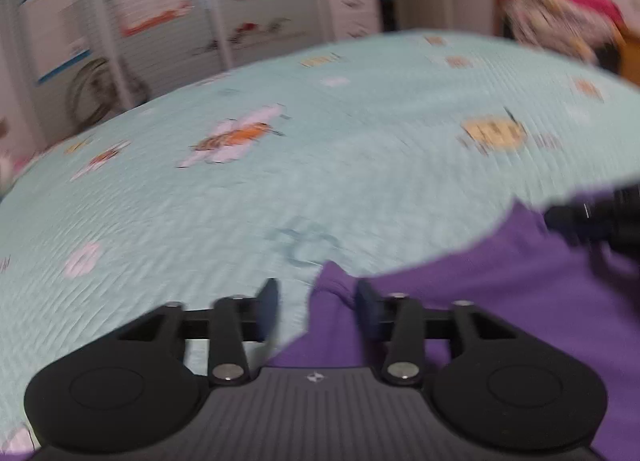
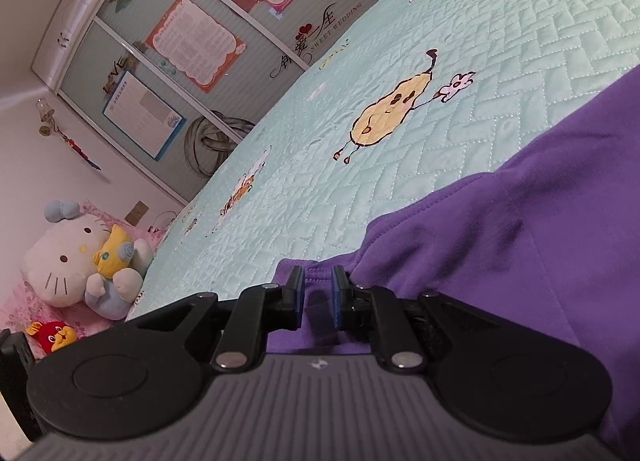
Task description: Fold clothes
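Note:
A purple garment (image 1: 500, 293) lies on the mint quilted bedspread (image 1: 240, 201). In the blurred left wrist view, my left gripper (image 1: 316, 301) stands open, with a raised corner of the garment between its fingers and a gap on the left side. A dark blurred shape (image 1: 592, 217) sits over the garment at the right edge. In the right wrist view, the purple garment (image 2: 540, 241) fills the right side. My right gripper (image 2: 318, 293) is narrowly shut on a fold at the garment's hem.
The bedspread (image 2: 460, 161) carries cartoon prints and stretches far ahead of both grippers. Wardrobe doors with posters (image 2: 192, 45) stand beyond the bed. Plush toys (image 2: 80, 253) sit at the bed's head on the left. A pile of colourful items (image 1: 560, 21) lies past the bed's far edge.

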The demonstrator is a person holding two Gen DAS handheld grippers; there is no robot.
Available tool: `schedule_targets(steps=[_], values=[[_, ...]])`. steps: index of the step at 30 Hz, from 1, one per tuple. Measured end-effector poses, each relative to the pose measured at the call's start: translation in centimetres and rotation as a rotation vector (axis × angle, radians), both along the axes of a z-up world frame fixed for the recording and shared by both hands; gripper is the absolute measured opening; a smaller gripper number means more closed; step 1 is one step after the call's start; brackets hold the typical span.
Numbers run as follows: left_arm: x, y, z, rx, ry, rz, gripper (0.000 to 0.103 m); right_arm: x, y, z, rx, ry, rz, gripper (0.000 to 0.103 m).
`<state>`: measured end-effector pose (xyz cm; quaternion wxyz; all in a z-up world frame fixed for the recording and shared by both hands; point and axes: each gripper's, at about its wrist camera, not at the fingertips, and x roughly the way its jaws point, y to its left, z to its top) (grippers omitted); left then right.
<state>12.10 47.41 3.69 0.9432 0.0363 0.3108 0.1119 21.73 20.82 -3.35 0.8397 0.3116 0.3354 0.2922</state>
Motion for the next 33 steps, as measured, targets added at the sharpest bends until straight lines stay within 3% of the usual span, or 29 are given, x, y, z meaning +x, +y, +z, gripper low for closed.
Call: schedule_targets(steps=[7, 9, 13, 19, 23, 26, 28, 29, 30, 31, 33], values=[[-6.1, 6.1, 3.7, -0.137, -0.145, 0.239, 0.062, 0.2, -0.1, -0.4, 0.007, 0.003, 0.002, 0.014], [-8.4, 7.9, 4.3, -0.137, -0.150, 0.323, 0.066, 0.2, -0.2, -0.4, 0.007, 0.003, 0.002, 0.014], [-13.7, 12.0, 3.9, -0.150, -0.159, 0.490, 0.067, 0.1, -0.2, -0.3, 0.008, 0.004, 0.002, 0.014], [-19.8, 16.9, 1.5, -0.315, -0.205, 0.692, 0.067, 0.1, -0.2, -0.3, 0.008, 0.005, 0.003, 0.014], [-20.8, 18.2, 0.5, -0.432, -0.249, 0.697, 0.068, 0.1, -0.3, -0.3, 0.008, 0.004, 0.005, 0.014], [-20.2, 17.9, 0.3, -0.431, -0.244, 0.663, 0.067, 0.2, -0.3, -0.3, 0.008, 0.004, 0.006, 0.014], [-19.9, 17.5, 0.2, -0.439, -0.235, 0.596, 0.054, 0.2, -0.3, -0.3, 0.006, 0.003, 0.006, 0.014], [-19.8, 17.1, 0.1, -0.438, -0.220, 0.562, 0.012, 0.2, -0.3, -0.2, 0.004, 0.003, 0.007, 0.014], [-19.6, 16.9, 0.1, -0.430, -0.196, 0.549, 0.006, 0.2, -0.3, -0.2, 0.003, 0.002, 0.007, 0.014], [-19.6, 16.5, 0.2, -0.394, -0.185, 0.559, 0.007, 0.2, -0.3, -0.2, 0.001, 0.001, 0.007, 0.014], [-19.5, 16.1, 0.4, -0.262, -0.142, 0.628, 0.008, 0.2, -0.2, -0.1, -0.002, 0.000, 0.008, 0.014]])
